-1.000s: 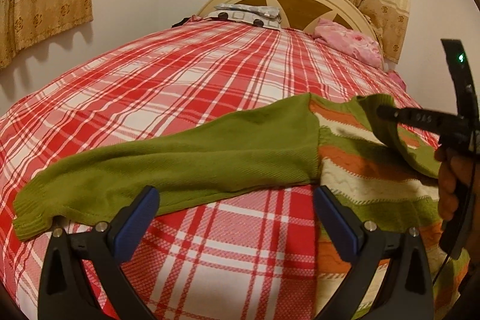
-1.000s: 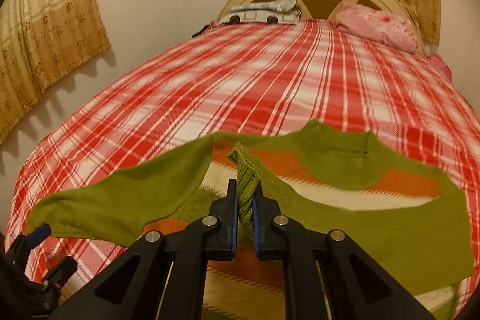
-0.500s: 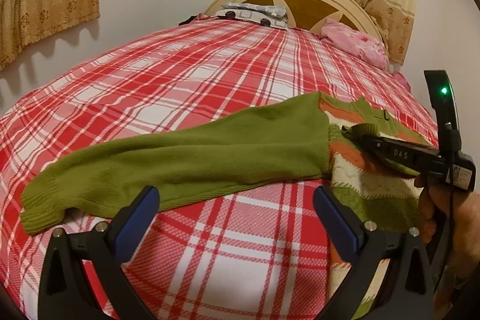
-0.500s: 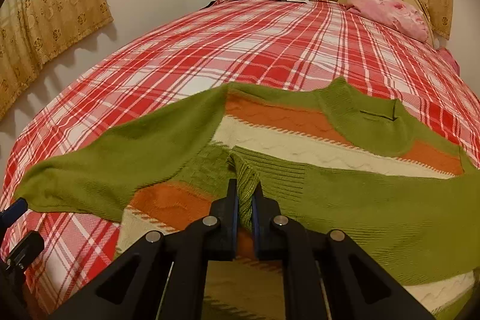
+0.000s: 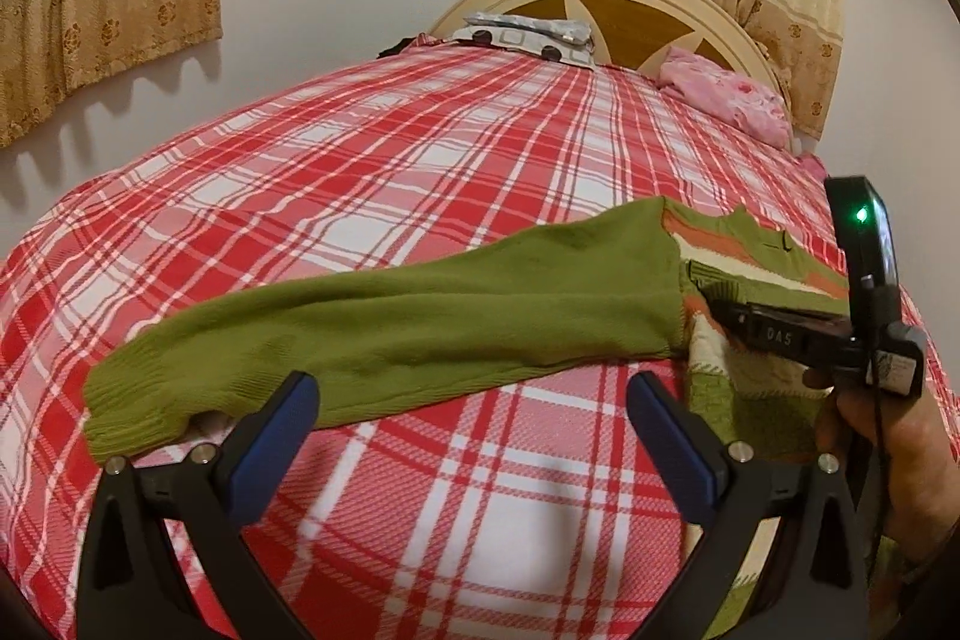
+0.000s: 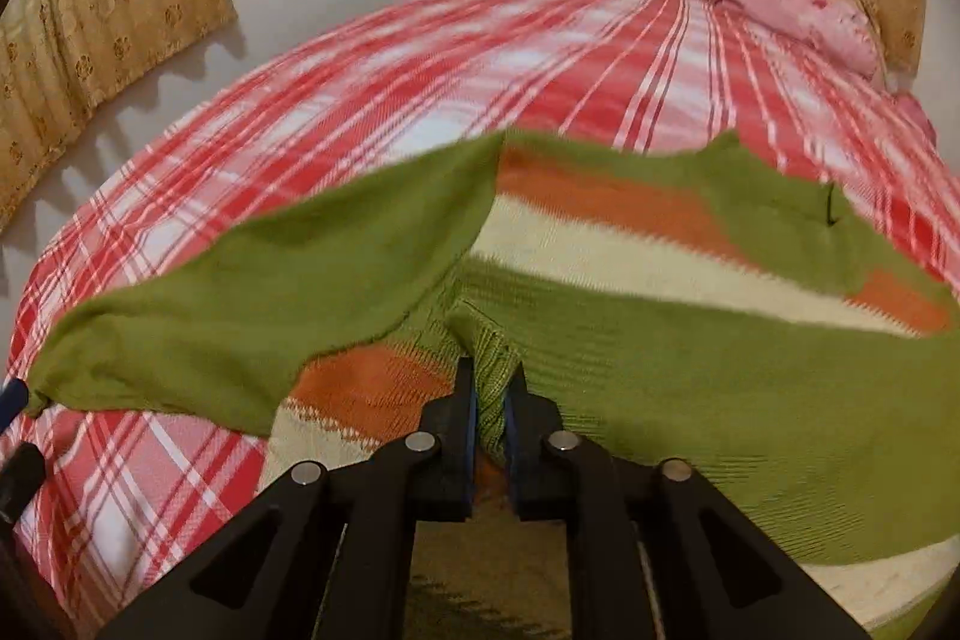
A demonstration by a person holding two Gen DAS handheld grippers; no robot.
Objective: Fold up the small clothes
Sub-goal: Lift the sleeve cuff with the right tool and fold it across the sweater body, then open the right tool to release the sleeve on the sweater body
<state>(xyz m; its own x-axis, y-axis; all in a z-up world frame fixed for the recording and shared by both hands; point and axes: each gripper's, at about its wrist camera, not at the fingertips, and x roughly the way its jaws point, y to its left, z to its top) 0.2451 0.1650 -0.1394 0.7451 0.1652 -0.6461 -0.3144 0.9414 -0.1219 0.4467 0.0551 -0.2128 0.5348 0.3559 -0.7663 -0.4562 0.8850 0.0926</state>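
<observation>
Covering bed: red plaid sheet [image 5: 420, 172]; sweater [image 6: 690, 340] pinched in right jaws, left jaws agape.

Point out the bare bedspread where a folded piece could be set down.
Free: the plaid bedspread between the sweater's outstretched sleeve and the headboard pillows, plus a strip before the open left gripper. Crowded: the right side, under the sweater and right gripper.
</observation>
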